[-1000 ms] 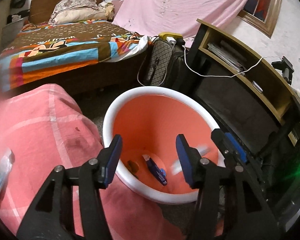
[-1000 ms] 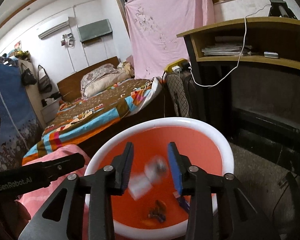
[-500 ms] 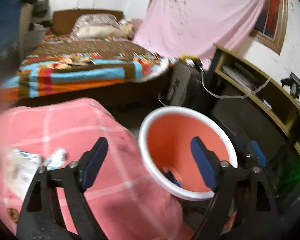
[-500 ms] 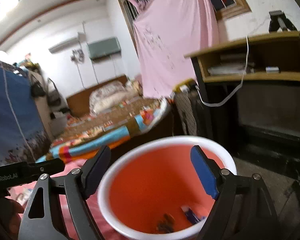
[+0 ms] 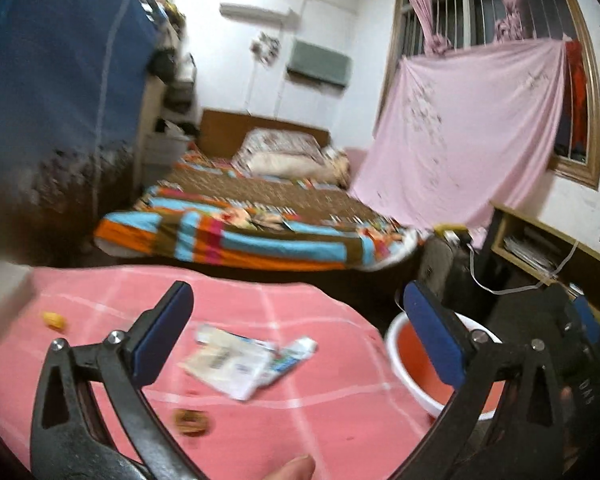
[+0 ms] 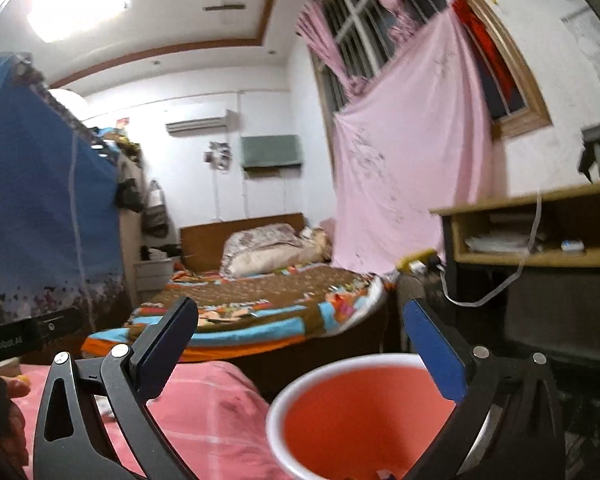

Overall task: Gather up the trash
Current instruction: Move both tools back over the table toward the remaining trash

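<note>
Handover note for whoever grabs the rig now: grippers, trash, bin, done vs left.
Left gripper: jaws just opened, nothing between them, over the pink cloth.
Right gripper: jaws just opened, empty, above the orange bin.
Done: some trash lies at the bin's bottom.
Left: white wrappers, a small tube, a brown scrap and a yellow bit on the cloth.

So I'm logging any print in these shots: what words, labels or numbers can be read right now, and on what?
"GenRobot.AI", faint and blurred, on the left gripper's black body at the right wrist view's left edge.
White letters on the right gripper's body: too blurred to read.
Print and a barcode-like patch on the white wrappers on the pink cloth: too blurred to read.
</note>
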Available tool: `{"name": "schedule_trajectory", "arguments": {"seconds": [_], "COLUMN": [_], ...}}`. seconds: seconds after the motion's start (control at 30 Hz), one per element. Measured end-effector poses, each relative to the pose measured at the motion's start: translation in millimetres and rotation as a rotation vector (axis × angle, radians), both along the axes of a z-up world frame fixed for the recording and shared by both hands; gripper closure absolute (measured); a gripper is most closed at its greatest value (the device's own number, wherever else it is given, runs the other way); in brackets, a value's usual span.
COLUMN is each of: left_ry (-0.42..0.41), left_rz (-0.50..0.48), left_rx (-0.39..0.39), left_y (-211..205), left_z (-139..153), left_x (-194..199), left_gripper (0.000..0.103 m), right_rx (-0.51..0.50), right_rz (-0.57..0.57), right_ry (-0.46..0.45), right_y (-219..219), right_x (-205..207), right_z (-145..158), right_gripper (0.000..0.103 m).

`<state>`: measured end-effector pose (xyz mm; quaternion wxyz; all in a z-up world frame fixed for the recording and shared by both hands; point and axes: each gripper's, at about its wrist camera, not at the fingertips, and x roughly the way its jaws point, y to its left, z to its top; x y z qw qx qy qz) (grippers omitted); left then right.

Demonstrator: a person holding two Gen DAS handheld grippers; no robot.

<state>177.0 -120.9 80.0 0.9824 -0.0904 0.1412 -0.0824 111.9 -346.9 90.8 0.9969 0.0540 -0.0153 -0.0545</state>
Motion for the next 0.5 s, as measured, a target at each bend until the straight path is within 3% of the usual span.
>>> {"name": "schedule_trajectory", "arguments": {"seconds": [0.5], "left_ry": [-0.151], "left_rz": [0.167], "left_rx": [0.068], "left_y": [85.9], "left_z": [7.9], "left_x": [-67.1], "left_gripper": [0.016], "right_rx": [-0.065], "right_rz": [0.181], "right_ry": [-0.039], "right_y": [78.9], "right_x": [-25.1], "right_z": [12.7], "right_gripper": [0.0]}}
